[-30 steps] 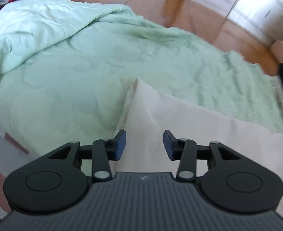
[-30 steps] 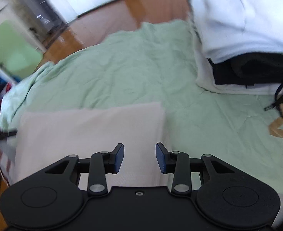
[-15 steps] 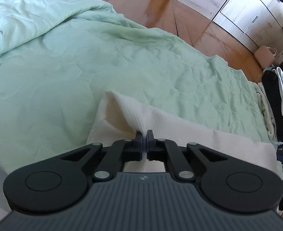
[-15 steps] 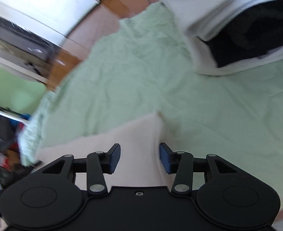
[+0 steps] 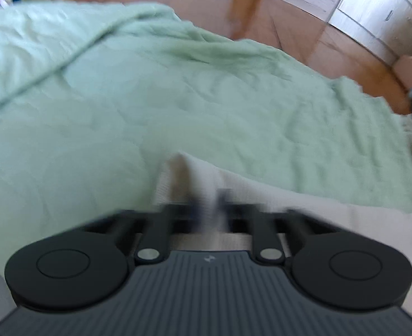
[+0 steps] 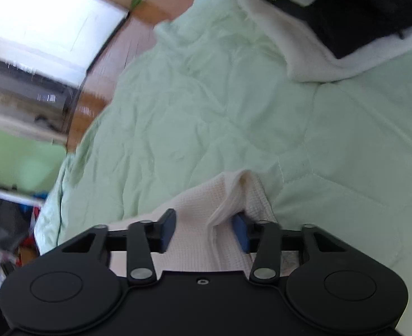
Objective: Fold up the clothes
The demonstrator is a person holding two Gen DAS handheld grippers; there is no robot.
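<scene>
My right fingers (image 6: 204, 231) gape around the cream waffle-knit cloth's (image 6: 194, 240) raised fold on the green quilt (image 6: 206, 106); left fingers (image 5: 208, 210) too blurred to tell.

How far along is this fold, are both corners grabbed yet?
Partly. The cream cloth lies folded on the green quilt. The left gripper, though blurred, looks pinched on one corner; the right gripper straddles the other corner, jaws open. Closing and folding over remain.
</scene>
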